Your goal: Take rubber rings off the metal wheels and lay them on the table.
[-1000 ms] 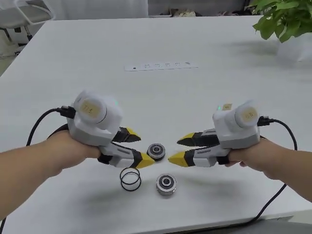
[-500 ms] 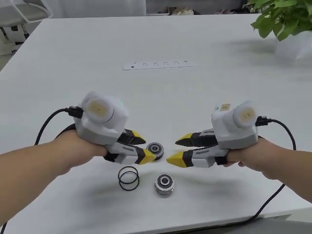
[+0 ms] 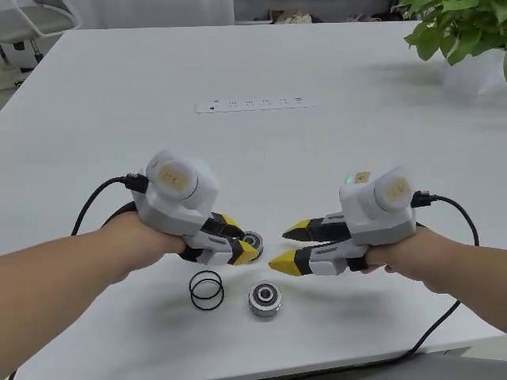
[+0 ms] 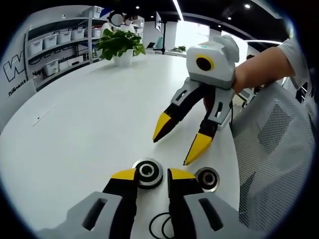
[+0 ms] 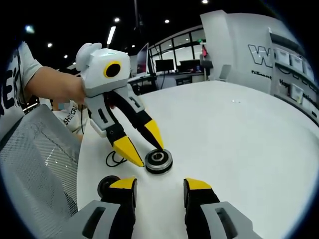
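A metal wheel (image 3: 253, 240) with a black rubber ring lies on the white table (image 3: 317, 158). My left gripper (image 3: 242, 237) is open, and its yellow tips straddle that wheel (image 4: 148, 173) in the left gripper view. My right gripper (image 3: 280, 247) is open just right of the wheel (image 5: 158, 161), pointing at it without touching. A second wheel (image 3: 264, 297) lies nearer the table's front edge. Two loose black rubber rings (image 3: 206, 290) overlap on the table to its left.
A white power strip (image 3: 255, 104) lies mid-table, and a potted plant (image 3: 455, 32) stands at the far right corner. Black cables (image 3: 95, 206) trail from both grippers. The table's front edge (image 3: 317, 364) runs close below the second wheel.
My left gripper has moved right and slightly forward, so its tips now sit around the wheel. The right gripper has barely moved.
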A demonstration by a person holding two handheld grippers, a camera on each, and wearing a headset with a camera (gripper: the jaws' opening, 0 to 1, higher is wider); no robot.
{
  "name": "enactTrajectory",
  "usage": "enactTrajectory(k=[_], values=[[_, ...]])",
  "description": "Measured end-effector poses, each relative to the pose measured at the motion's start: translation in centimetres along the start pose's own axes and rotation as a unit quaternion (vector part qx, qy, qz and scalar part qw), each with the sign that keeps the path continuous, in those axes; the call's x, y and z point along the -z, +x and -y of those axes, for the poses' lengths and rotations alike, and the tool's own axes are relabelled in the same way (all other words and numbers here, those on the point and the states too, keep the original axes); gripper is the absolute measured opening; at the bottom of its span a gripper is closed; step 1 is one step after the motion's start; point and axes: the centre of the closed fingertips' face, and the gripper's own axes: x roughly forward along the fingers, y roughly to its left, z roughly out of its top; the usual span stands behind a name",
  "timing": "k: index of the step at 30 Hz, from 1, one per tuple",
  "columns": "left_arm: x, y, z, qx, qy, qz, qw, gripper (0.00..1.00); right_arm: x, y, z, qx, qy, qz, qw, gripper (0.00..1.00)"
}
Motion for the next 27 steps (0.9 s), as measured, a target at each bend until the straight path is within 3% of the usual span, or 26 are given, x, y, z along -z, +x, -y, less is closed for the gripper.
enactTrajectory(k=[13,17,27], values=[[0.0,0.2,-0.6,-0.024,0.013,-0.008,0.9996,0.08,-0.1,0.2,0.0,-0.001,0.000,0.000,1.0000,0.35],[0.0,0.1,-0.4,-0.027,0.025,-0.008,0.9993,0.08,-0.2,0.3,-0.1,-0.001,-0.001,0.000,1.0000,0.35],[0.0,0.2,-0.6,-0.037,0.021,0.000,0.9991,0.08,-0.8,1.1,-0.3,-0.006,-0.007,-0.001,1.0000,0.35]])
